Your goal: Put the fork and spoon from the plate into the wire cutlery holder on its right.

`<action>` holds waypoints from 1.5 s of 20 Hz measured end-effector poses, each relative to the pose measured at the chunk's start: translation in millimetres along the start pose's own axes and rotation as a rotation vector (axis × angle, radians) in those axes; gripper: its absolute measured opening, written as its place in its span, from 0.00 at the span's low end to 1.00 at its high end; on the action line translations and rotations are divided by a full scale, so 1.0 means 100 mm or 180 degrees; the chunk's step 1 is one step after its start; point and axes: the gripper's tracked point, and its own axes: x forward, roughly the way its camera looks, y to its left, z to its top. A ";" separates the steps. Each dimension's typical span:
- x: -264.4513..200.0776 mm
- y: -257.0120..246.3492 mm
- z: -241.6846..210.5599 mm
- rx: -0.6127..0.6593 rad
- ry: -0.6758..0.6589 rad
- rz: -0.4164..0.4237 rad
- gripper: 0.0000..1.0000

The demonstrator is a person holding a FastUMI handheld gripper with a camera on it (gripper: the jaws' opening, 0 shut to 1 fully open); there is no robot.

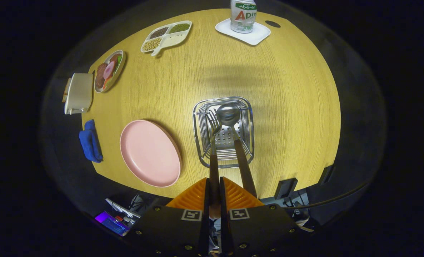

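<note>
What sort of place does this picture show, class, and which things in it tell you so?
Probably a staged dining table: a wooden table bearing a pink plate, a wire cutlery holder and a divided dish of beans. The gripper has its jaws shut on the fork, held over the holder beside the spoon.

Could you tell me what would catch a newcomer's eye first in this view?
Probably the fork gripped by its handle between the closed fingers of the gripper, its tines hanging over the wire cutlery holder just ahead. A spoon stands in the holder beside it, handle slanting back past the fingers. Left of the holder lies the pink plate, bare, on the yellow wooden table.
</note>
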 end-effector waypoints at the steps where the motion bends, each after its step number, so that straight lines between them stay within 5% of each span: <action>1: -0.01 0.00 -0.01 -0.0010 -0.0010 0.0002 0.14; 4: -0.03 0.04 -0.01 -0.0034 -0.0086 0.0038 0.17; 7: -0.05 0.01 0.01 -0.0038 -0.0150 0.0013 0.42; 12: -0.11 0.01 -0.01 -0.0023 -0.0244 0.0058 0.49; 14: -0.16 0.12 0.02 -0.0002 -0.0309 0.0195 0.66; 15: -0.13 0.18 0.04 -0.0017 -0.0280 0.0258 0.91; 16: -0.07 0.21 -0.04 -0.0107 0.0001 0.0324 0.98; 17: -0.08 0.26 -0.35 -0.0139 0.0578 0.0533 0.99; 18: 0.01 0.45 -0.47 0.0364 0.0697 0.0786 0.99; 20: 0.44 0.47 -0.68 0.0215 0.0974 0.0654 0.97; 26: 0.63 0.06 -0.62 -0.0062 0.0554 0.0352 0.98; 30: 0.44 0.03 -0.55 -0.0046 0.0334 0.0388 0.98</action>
